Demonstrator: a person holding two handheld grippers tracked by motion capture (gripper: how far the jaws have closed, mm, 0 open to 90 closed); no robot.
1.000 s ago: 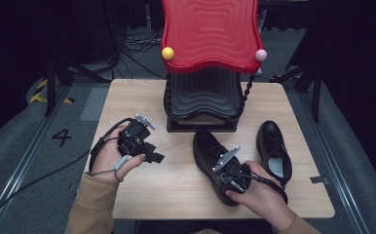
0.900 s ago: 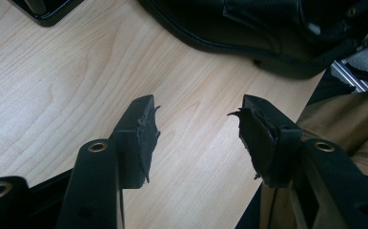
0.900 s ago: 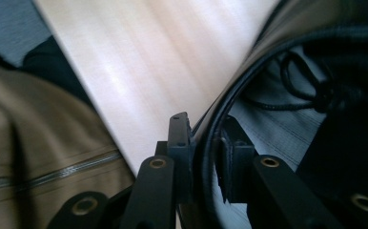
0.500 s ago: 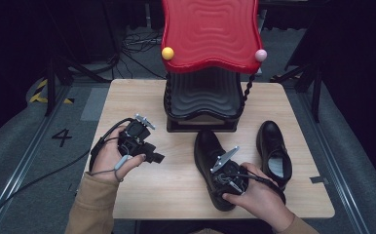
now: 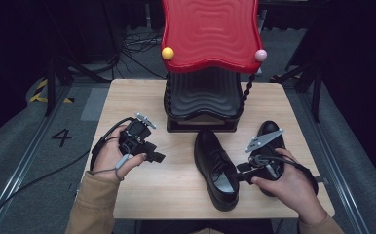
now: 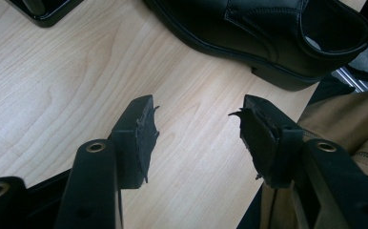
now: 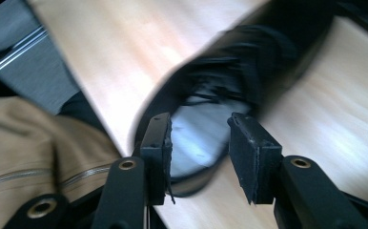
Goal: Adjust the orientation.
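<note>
**Kid:** Where are the shoes?

**Helper:** Two black dress shoes sit on the wooden surface (image 5: 127, 204). The left shoe (image 5: 216, 168) lies near the middle, toe pointing to the far side, just in front of the black stand (image 5: 203, 100) with the red wavy top (image 5: 210, 34). The right shoe (image 5: 269, 134) is farther right, partly behind the hand.

**Kid:** Is anything holding them?

**Helper:** No. The right gripper (image 7: 199, 138) has just been opening its jaws. They stand about half apart above the left shoe's heel opening, with nothing pinched. The left gripper (image 6: 196, 124) hovers over bare wood, also half open and empty.

**Kid:** How do you do this well?

**Helper:** I think the shoe is just let go. Lift the right gripper straight away so a jaw does not catch the rim and tip it. Then go for the right shoe and pinch its heel rim firmly.
</note>
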